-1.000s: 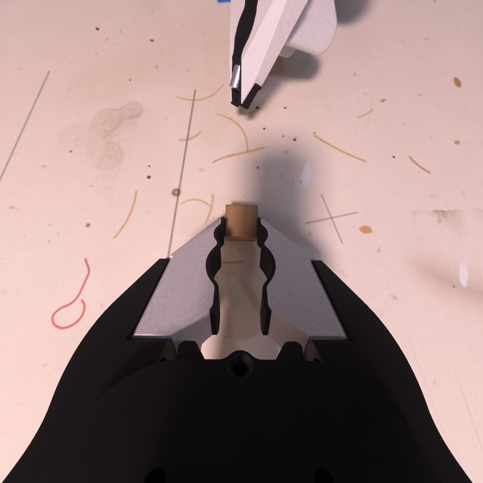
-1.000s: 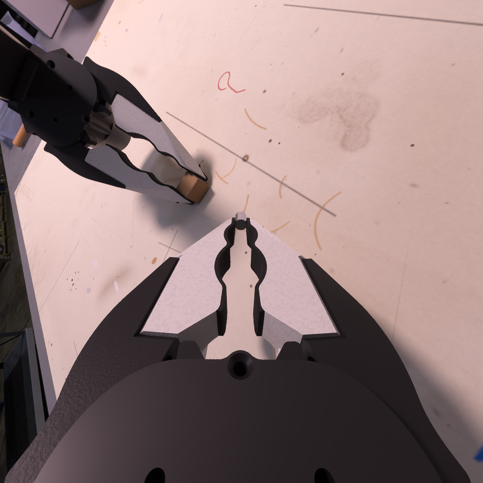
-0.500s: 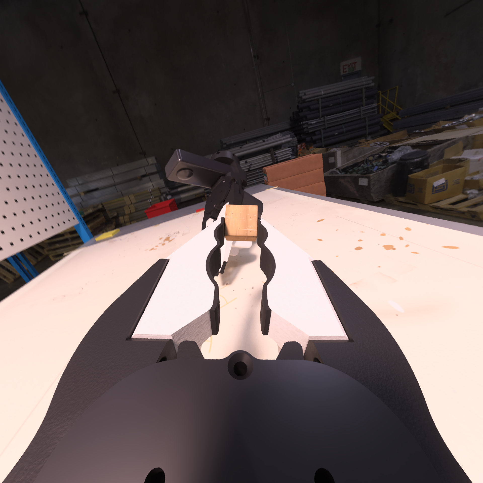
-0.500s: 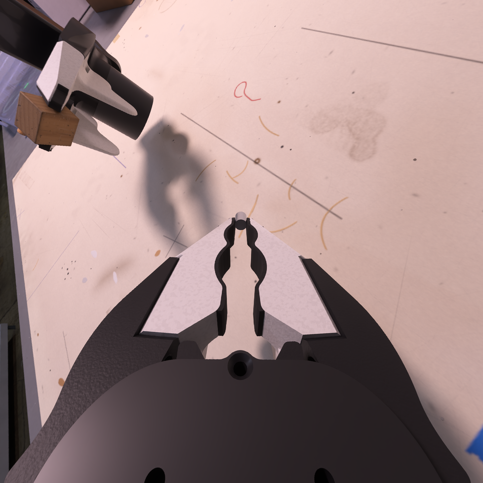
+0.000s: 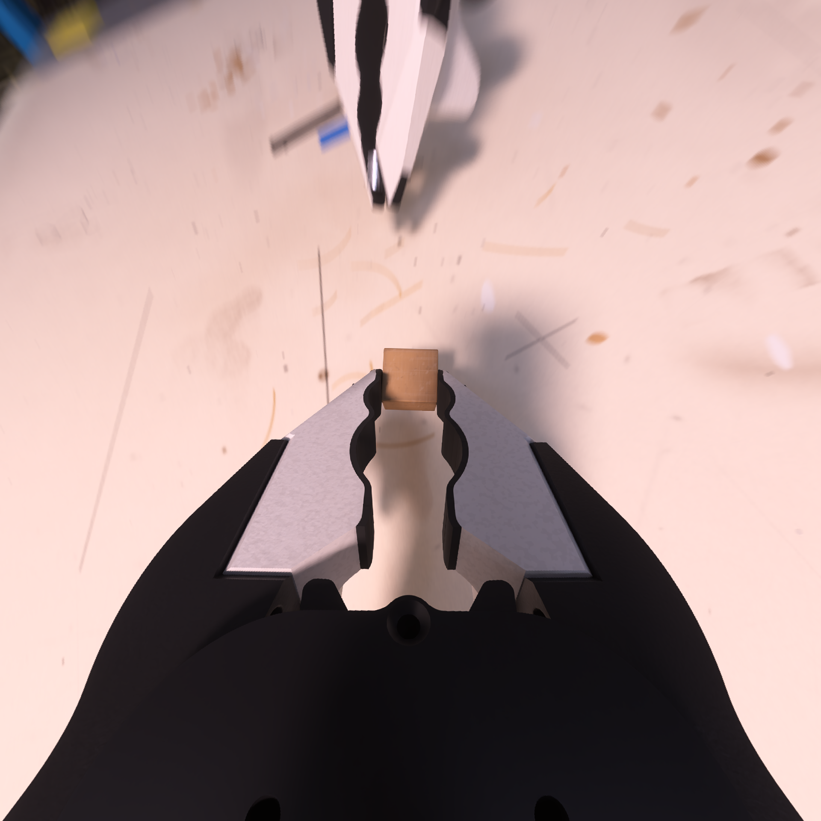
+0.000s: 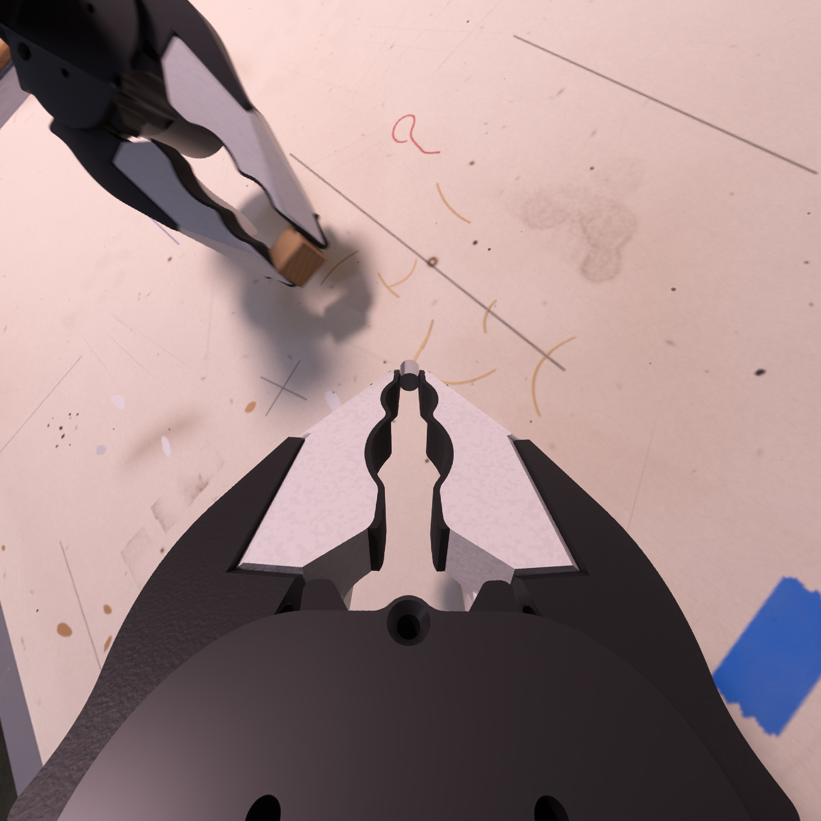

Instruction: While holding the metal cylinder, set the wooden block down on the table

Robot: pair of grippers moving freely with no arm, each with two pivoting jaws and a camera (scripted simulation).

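Your wooden block (image 5: 410, 379) sits clamped at the very tips of the left gripper (image 5: 410, 391), pinched on two opposite faces, front end poking out past the tips. In the right wrist view the same block (image 6: 296, 262) is tilted nose-down, low over the table (image 6: 666, 400). Its shadow lies just beside it but offset, so I judge it's not seated yet; actual contact I cannot tell.

The tip grip makes sense: it leaves the underside free, so the block can land without the fingers (image 6: 284, 191) hitting first. The steep pitch means an edge meets the surface before the face does. Level it out before letting go, or it may rock or tip.

The metal cylinder (image 6: 408, 375) is gripped end-on in the tip notch of the right gripper (image 6: 408, 386), jaws nearly closed around it. From the left wrist view it shows as a bright sliver (image 5: 373, 171) between those tips (image 5: 385, 195). You're holding it above the table, apart from the block, which keeps it out of the drop zone.

The left wrist view is motion-blurred, so treat fine detail there as uncertain.

The blue tape (image 6: 773, 662) lies well clear of both.
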